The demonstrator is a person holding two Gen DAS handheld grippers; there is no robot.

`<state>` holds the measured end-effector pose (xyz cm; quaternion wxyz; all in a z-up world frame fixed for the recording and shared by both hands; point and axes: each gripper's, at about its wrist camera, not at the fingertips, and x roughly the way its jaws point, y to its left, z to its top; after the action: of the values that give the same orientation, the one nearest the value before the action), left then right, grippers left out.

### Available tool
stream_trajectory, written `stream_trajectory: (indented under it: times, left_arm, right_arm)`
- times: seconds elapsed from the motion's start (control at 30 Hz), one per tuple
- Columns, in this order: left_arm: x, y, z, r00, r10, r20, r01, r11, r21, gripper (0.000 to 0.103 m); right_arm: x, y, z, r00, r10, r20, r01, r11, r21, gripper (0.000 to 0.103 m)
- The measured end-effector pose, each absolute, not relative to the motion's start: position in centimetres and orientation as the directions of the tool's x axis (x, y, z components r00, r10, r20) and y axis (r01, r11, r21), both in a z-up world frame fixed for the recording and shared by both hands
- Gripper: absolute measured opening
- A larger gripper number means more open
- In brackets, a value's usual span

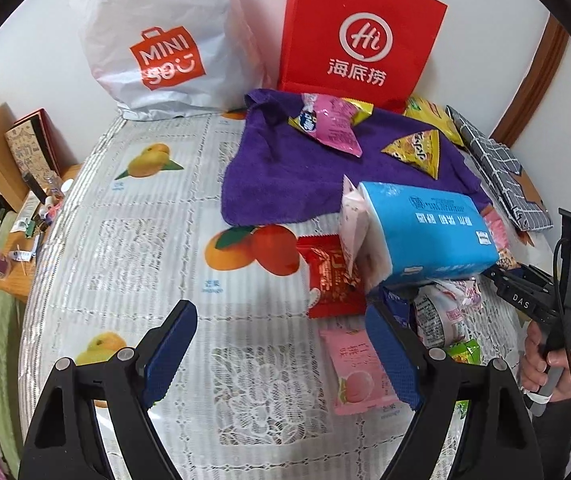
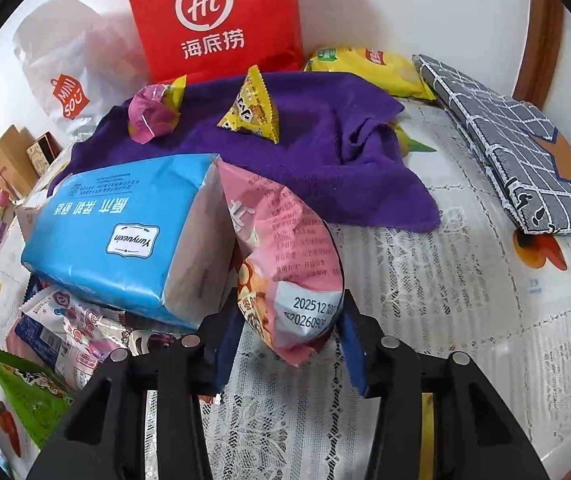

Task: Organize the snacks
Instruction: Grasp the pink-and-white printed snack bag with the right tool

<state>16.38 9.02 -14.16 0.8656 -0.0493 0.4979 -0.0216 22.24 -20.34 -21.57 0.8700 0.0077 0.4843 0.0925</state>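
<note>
r tongs point(image 2: 281, 344) grip pink snack bag point(image 2: 285, 248) — l tongs point(image 1: 281, 360) wide, empty.

White wall point(image 1: 45, 60) (wooden trim point(image 1: 541, 80), perhaps).

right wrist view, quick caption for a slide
Right gripper closed on a pink snack bag beside a blue tissue pack.

On the table point(image 1: 133, 240) there are two big bags: one white bag point(image 1: 157, 36) and one red bag point(image 1: 361, 32), both at the back edge. There is one purple cloth point(image 1: 285, 176), one blue tissue pack point(image 1: 429, 232) and one grey checked cloth point(image 1: 501, 176). Two yellow three-corner snacks point(image 1: 417, 152) can be seen. The front right pile has too many snack packs to count.
</note>
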Motion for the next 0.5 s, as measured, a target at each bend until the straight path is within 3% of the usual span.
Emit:
stream_trajectory:
  times: [0.23,0.4,0.5]
  left_arm:
    - [16.6,8.7,-14.6,0.492,-0.098,-0.865,-0.001,0.994,-0.113,0.085]
    - [16.8,8.8,-14.8,0.492,-0.106,-0.864,0.006,0.993,-0.118,0.085]
    - [17.0,8.8,-14.8,0.493,-0.114,-0.862,0.008,0.992,-0.127,0.085]
  right_arm:
    - [22.4,-20.7,-19.8,0.594,0.152,-0.79,-0.143,0.986,0.083,0.062]
    - [23.5,-20.7,-20.3,0.568,0.178,-0.804,-0.153,0.982,0.11,0.061]
    - [23.6,-20.3,-20.6,0.547,0.202,-0.812,-0.177,0.976,0.123,0.047]
